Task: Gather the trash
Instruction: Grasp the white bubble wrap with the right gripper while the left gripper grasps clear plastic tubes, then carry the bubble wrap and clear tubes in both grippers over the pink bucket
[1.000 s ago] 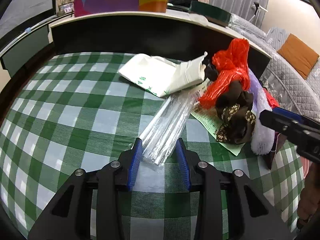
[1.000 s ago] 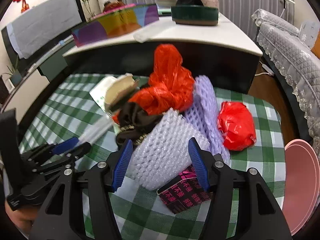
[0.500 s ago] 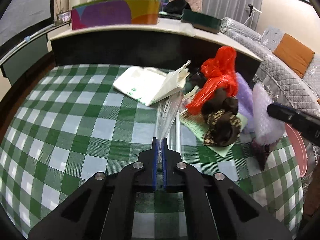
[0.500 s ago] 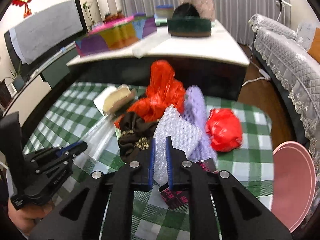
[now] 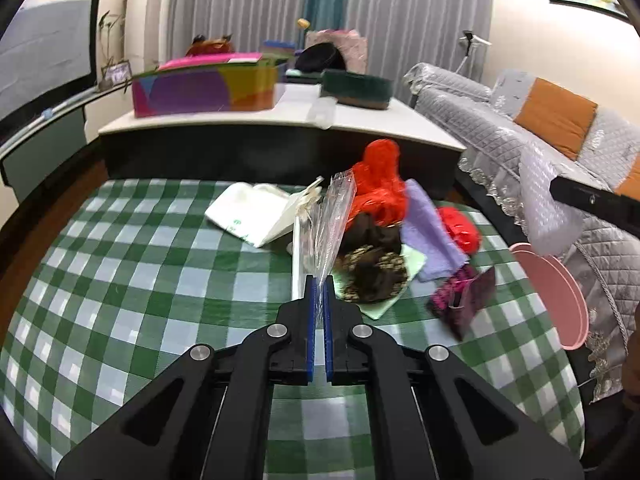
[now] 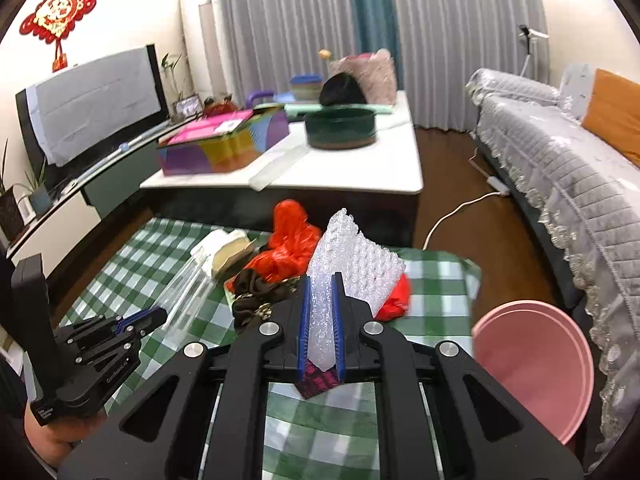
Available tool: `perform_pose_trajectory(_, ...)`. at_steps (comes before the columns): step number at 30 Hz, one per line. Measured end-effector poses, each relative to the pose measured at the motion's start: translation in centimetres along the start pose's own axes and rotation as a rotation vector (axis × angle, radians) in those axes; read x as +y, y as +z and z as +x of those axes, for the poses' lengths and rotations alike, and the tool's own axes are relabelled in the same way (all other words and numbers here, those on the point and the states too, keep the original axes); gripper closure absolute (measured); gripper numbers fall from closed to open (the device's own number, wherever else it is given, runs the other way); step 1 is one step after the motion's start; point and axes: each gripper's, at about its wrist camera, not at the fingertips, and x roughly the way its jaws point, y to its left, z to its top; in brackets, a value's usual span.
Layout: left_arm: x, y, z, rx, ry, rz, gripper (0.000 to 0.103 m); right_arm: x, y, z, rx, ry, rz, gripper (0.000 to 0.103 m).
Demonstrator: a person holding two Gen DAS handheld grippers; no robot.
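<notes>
Green-white check cloth: covers the bench [image 5: 120, 280]; near edge cut off by both gripper bodies.
Left gripper [image 5: 319, 280]: fingers closed on a clear plastic sleeve [image 5: 332, 220], which stands up off the cloth; its lower end is lost between the blue pads.
Right gripper [image 6: 320, 280]: fingers clamped on a bubble wrap sheet [image 6: 356, 264], lifted clear of the pile.
Hidden by bubble wrap: in the right view it covers the purple foam net and most of the small red bag [image 6: 396, 300].
Left view only: purple foam net [image 5: 428, 232], dark patterned cloth [image 5: 372, 268] on pale green paper, white paper bag [image 5: 256, 216] lying flat.
Dark pink-printed wrapper [image 5: 464, 296]: blurred in the left view; in the right view only a corner shows under the fingers.
Red plastic bag [image 6: 288, 240]: upright in the pile, seen in both views.
Pink basin [image 6: 532, 364]: beside the bench at its right edge, rim cut by the frame; contents cannot be made out.
Hand [image 6: 52, 436]: partly seen under the left gripper, right view only.
</notes>
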Motion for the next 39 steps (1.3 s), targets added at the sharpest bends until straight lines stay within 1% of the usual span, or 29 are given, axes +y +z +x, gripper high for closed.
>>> perform_pose_trajectory(6, -2.0, 0.2, -1.6, -0.031, -0.031, 0.024, 0.1, -2.1, 0.0, -3.4, -0.068, -0.064, 0.004, 0.092)
perform_pose_trajectory(15, -5.1, 0.4, -2.9, -0.061, -0.084, 0.067, 0.1, -6.7, -0.8, -6.7, -0.102, -0.16, 0.066, 0.092)
perform_pose_trajectory(29, -9.8, 0.8, -2.9, -0.078, -0.157, 0.109, 0.1, -11.3, -1.8, -9.3, -0.125, -0.263, 0.107, 0.092)
perform_pose_trajectory(39, -13.1, 0.8, -1.9, -0.069, -0.198, 0.14, 0.1, -14.0, -2.7, -10.4, -0.131, -0.307, 0.128, 0.092)
